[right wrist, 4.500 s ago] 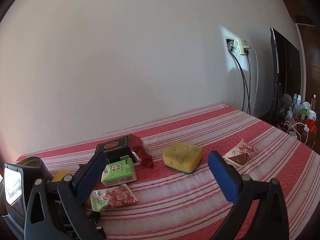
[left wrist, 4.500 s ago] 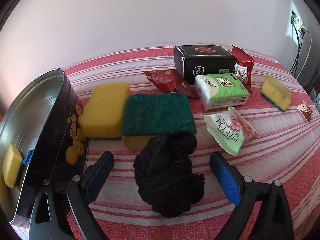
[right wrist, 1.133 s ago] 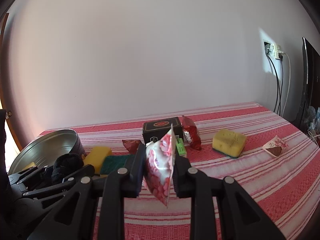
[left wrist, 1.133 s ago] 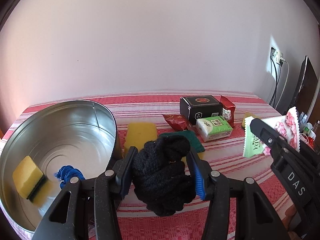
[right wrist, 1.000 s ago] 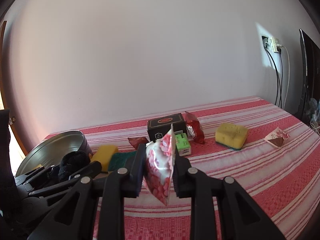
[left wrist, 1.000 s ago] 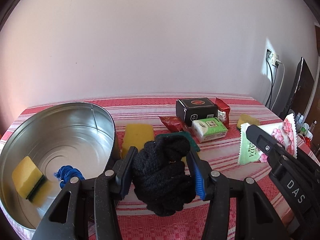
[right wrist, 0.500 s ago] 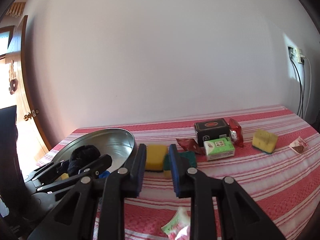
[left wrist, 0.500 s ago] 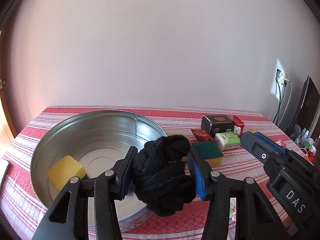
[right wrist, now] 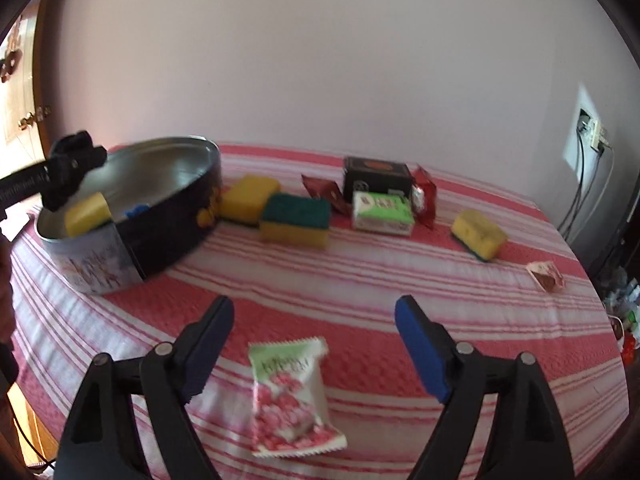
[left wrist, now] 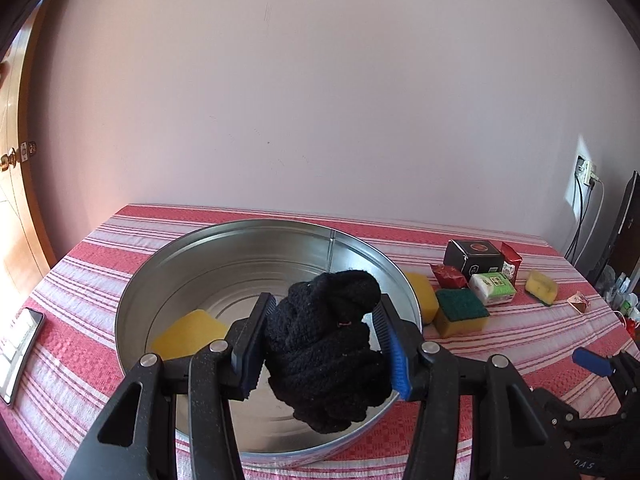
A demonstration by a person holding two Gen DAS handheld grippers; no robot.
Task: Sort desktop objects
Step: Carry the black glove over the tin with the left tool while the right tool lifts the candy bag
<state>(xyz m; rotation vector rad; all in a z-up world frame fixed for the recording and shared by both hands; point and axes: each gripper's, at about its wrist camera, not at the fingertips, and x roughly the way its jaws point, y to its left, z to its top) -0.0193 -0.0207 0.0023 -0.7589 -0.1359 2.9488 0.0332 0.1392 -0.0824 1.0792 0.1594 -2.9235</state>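
The left claw (left wrist: pixel 326 344) grips a black cloth (left wrist: pixel 328 354) above the tin (left wrist: pixel 132 308). The right claw (right wrist: pixel 314 350), jaws opening, stands over a loose candy packet (right wrist: pixel 292 396) on the bench (right wrist: pixel 400 280) beside the tin.

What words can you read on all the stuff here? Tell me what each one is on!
"DAS", upside down and partly cut off: on the right gripper's black body.
Pink and green snack packet: printing too blurred to read.
Green and white tissue pack: lettering too small to read.
Black box: red emblem, no legible words.
Round metal tin: picture label and yellow marks, nothing legible.
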